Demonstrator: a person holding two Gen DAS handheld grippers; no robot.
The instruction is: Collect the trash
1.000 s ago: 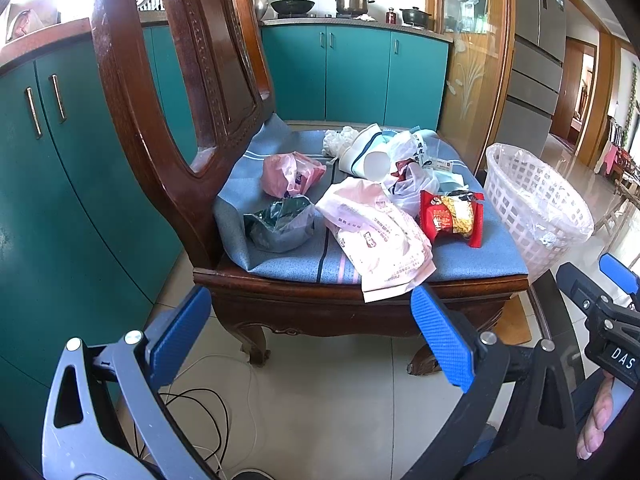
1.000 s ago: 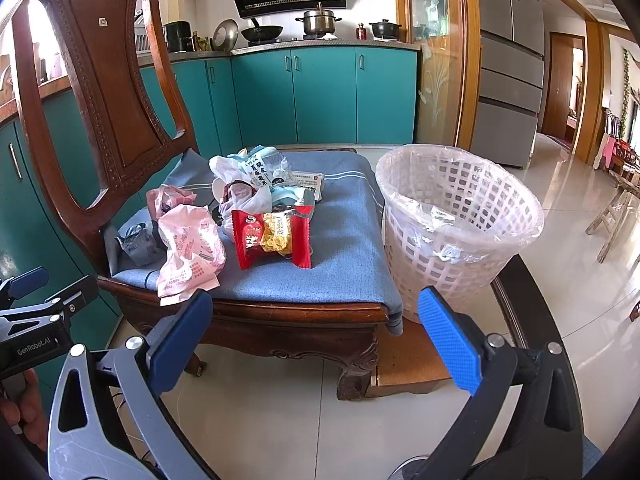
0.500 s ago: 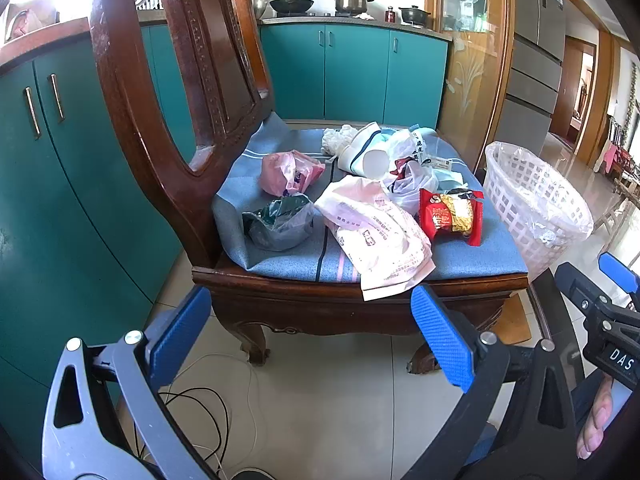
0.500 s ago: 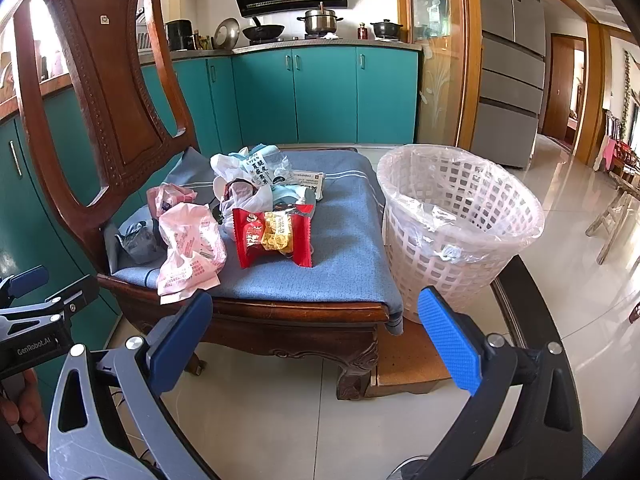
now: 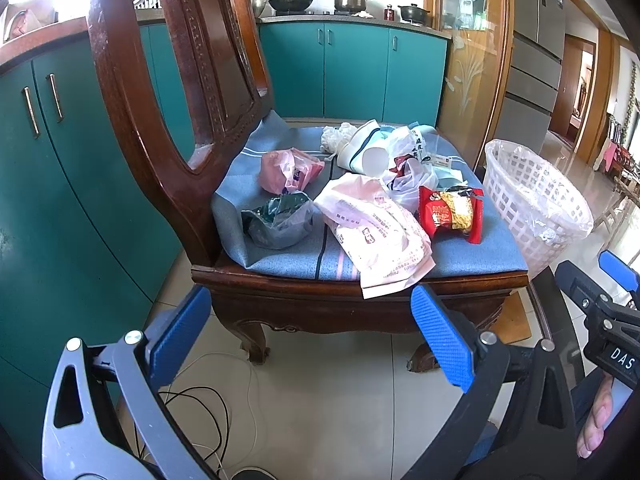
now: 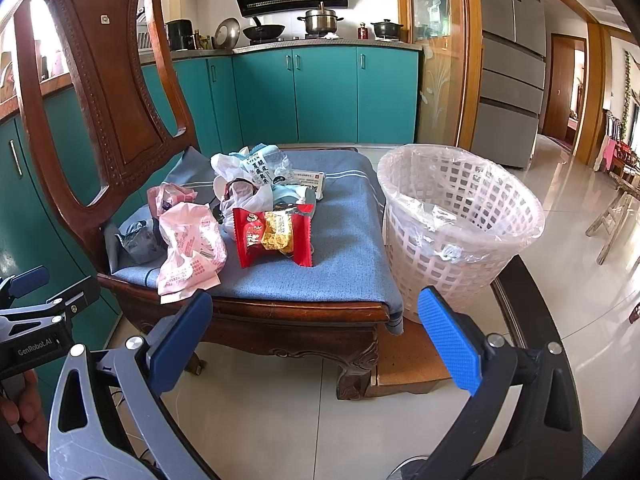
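Trash lies on the blue cushion (image 5: 460, 256) of a wooden chair: a red noodle packet (image 5: 450, 213) (image 6: 276, 236), a large pink bag (image 5: 376, 232) (image 6: 192, 244), a small pink bag (image 5: 288, 168), a dark foil bag (image 5: 278, 220), a white paper cup (image 5: 374, 158) and white wrappers (image 6: 256, 168). A white lattice bin (image 5: 536, 208) (image 6: 460, 224) with a clear liner stands right of the chair. My left gripper (image 5: 310, 332) is open and empty, low before the chair's front edge. My right gripper (image 6: 314, 336) is open and empty, also before the chair.
The chair's tall carved back (image 6: 104, 80) rises at the left. Teal cabinets (image 6: 324, 96) run behind. Cables (image 5: 200, 400) lie on the tiled floor below the left gripper. A dark round table edge (image 6: 532, 320) curves at the right. A low wooden block (image 6: 408, 364) sits under the bin.
Both views have shifted very slightly closer to the chair. The trash and the bin have not moved. Both grippers stay open.
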